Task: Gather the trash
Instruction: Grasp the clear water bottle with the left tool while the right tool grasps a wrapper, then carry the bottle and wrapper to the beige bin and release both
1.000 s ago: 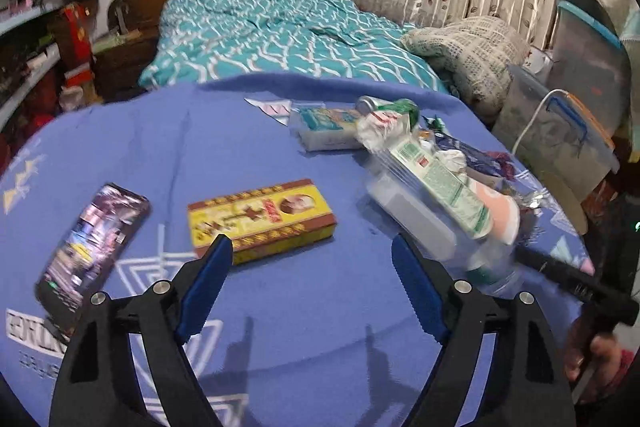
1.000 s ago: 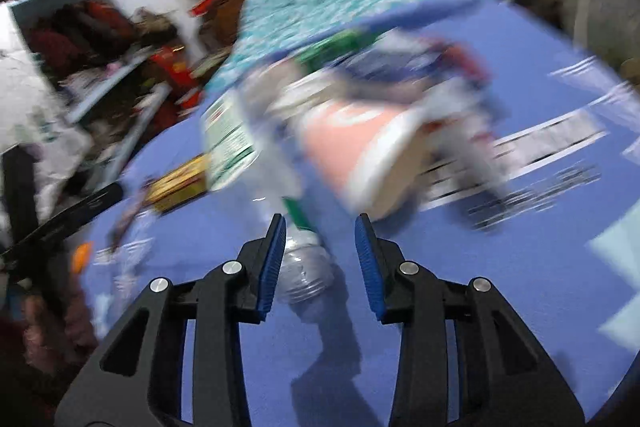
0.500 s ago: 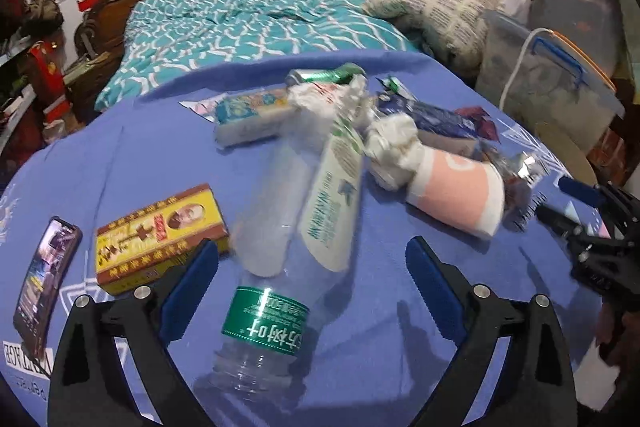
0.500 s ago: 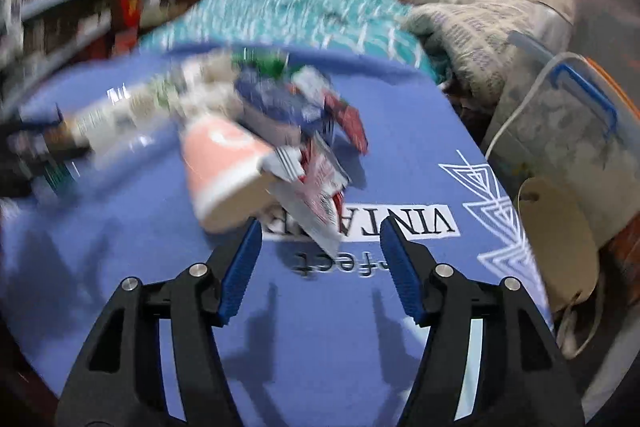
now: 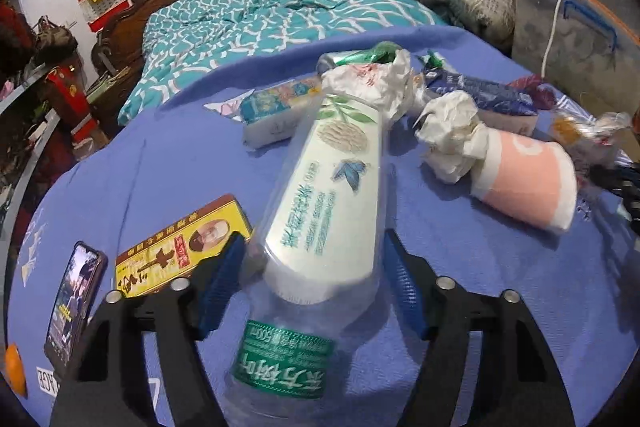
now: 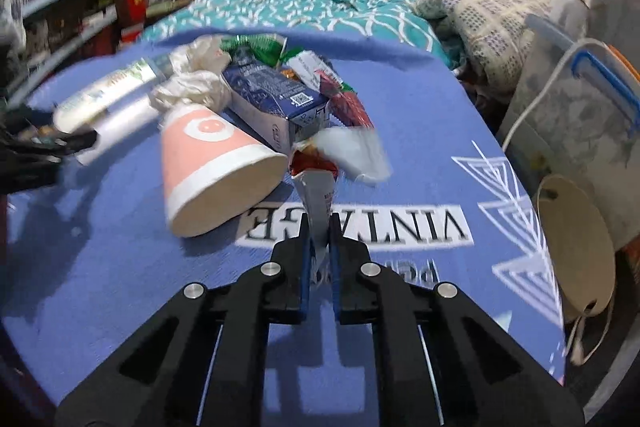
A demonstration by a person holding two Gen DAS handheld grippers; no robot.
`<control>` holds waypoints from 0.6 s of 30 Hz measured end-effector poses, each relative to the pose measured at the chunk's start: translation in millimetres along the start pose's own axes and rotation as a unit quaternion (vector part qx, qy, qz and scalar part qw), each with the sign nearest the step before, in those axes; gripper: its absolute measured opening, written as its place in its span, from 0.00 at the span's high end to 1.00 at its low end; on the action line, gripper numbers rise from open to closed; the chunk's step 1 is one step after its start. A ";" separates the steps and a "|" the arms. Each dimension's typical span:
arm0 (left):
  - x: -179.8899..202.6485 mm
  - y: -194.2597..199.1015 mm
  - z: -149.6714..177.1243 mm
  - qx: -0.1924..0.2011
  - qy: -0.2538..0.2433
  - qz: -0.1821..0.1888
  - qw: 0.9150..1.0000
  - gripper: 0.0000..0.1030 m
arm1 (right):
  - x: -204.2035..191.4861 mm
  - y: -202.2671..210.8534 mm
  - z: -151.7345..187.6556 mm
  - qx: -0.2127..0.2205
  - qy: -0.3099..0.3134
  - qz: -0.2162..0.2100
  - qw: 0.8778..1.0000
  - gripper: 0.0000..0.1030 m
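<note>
The clear plastic water bottle with a green label band (image 5: 320,211) lies on its side on the blue cloth-covered table (image 5: 500,267), and its long axis runs almost straight away from the left claw (image 5: 312,259): the end by the green band sits low and close under the camera, the far end points up toward the heap of crumpled white tissue (image 5: 372,87) and the flat pack of tissues in a white-and-teal wrapper (image 5: 276,111). The left claw is spread wide, one blue pad on either side of the bottle's body, and from this view I cannot tell whether either pad touches it; nothing is clamped. That straddle is what the next move seems to turn on, since closing across the short width would take the bottle squarely, while the yellow-and-red printed carton (image 5: 180,251) just beside the left pad could be nudged. The right claw (image 6: 320,247) is clenched on a thin silver-and-red foil snack wrapper (image 6: 316,187), which stands up from between its pads and reaches toward the pink-and-white paper cup lying on its side (image 6: 208,167) and the dark blue drink carton (image 6: 272,99) behind it. The left claw is plainly nearer the bottle; the right one is well off to the other side of the heap. A black smartphone (image 5: 74,303) lies near the table's left edge, probably not trash.
</note>
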State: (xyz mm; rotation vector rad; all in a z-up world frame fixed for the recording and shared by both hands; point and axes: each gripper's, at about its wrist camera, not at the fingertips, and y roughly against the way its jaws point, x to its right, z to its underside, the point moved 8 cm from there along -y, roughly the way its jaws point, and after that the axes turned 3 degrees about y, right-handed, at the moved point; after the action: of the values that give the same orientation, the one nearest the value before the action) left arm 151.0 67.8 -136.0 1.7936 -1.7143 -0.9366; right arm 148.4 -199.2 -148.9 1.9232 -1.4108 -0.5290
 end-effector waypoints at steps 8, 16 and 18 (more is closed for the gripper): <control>-4.3 34.9 20.0 0.014 0.033 0.045 0.998 0.39 | 5.0 64.9 21.4 0.050 -0.097 -0.041 0.993 0.91; 3.0 81.0 23.1 0.056 0.045 0.088 0.994 0.39 | 1.3 97.0 25.9 0.087 -0.139 -0.064 0.984 0.91; 9.1 93.6 17.2 0.072 0.041 0.101 0.991 0.39 | 2.6 104.9 23.1 0.099 -0.145 -0.070 0.982 0.91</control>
State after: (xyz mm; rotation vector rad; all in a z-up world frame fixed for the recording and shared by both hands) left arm 76.4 51.8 -78.5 1.6820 -1.9094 -0.6608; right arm 64.1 -226.9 -88.3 2.1833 -1.5654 -0.7894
